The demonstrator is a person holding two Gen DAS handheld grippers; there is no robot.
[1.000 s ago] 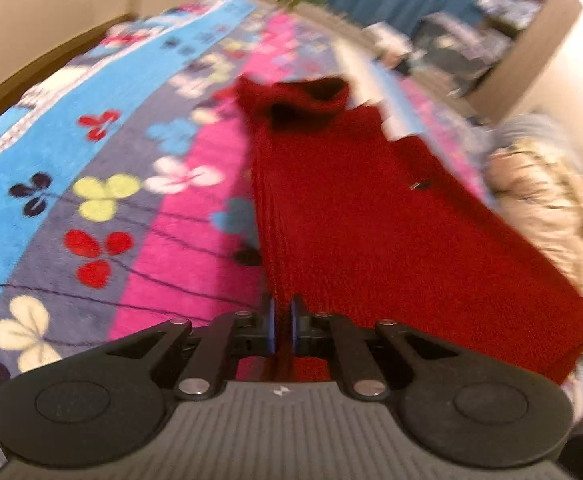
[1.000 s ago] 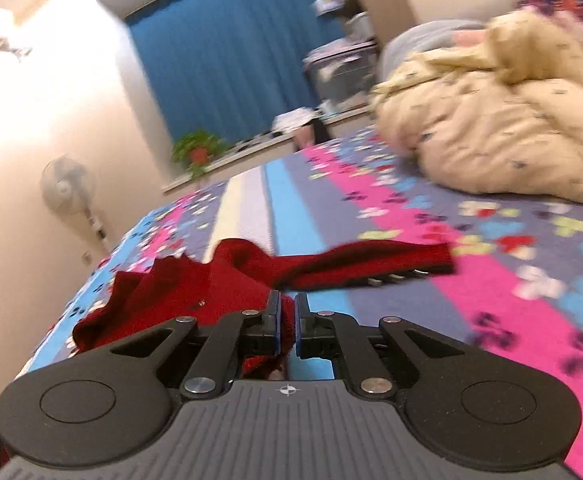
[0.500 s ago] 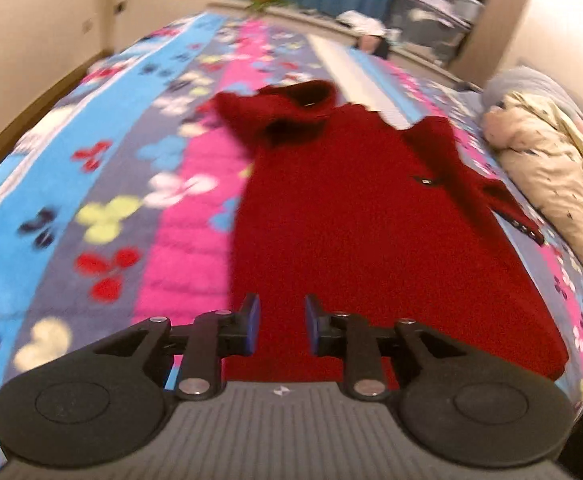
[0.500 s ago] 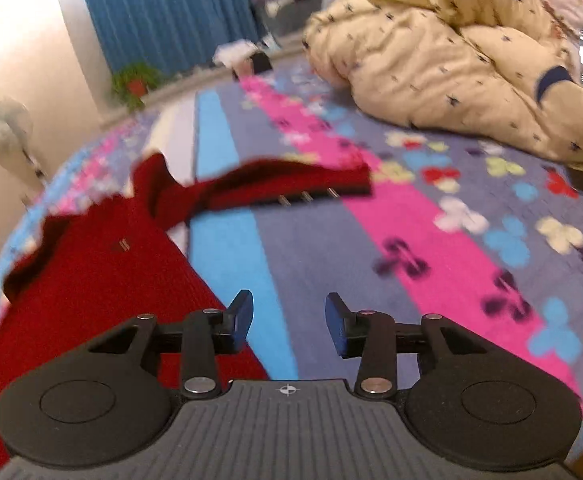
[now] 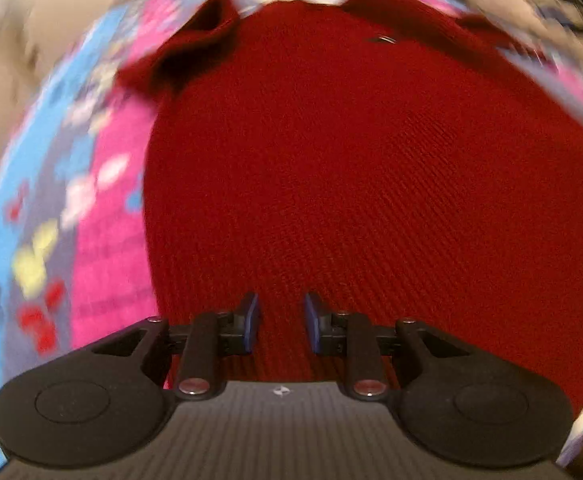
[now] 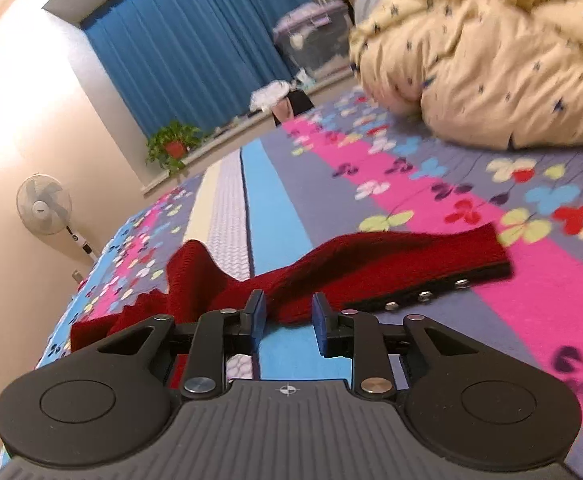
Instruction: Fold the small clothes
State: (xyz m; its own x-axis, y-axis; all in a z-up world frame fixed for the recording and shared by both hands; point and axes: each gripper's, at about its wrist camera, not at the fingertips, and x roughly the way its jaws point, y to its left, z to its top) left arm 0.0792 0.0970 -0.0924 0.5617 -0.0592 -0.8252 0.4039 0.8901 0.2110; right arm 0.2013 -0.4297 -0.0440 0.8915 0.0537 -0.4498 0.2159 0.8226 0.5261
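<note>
Through my left wrist camera, my left gripper [image 5: 279,322] hangs spread and empty just over the red knit garment [image 5: 351,184], which stretches lengthwise straight ahead on the bed [image 5: 103,240]; motion blur smears its far end.

Through my right, my right gripper [image 6: 287,326] is spread too, the snap-studded strap [image 6: 411,264] lying crosswise just ahead, nearest this hand.

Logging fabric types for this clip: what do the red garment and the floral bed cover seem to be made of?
The red garment looks like a ribbed knit, probably wool or acrylic: fine parallel ridges run across it, the finish is matte, and small shiny studs, seemingly metal, line its strap. The floral bed cover looks like a soft printed fleece or plush, matte with a slightly fuzzy surface; the fibre itself cannot be told.
</note>
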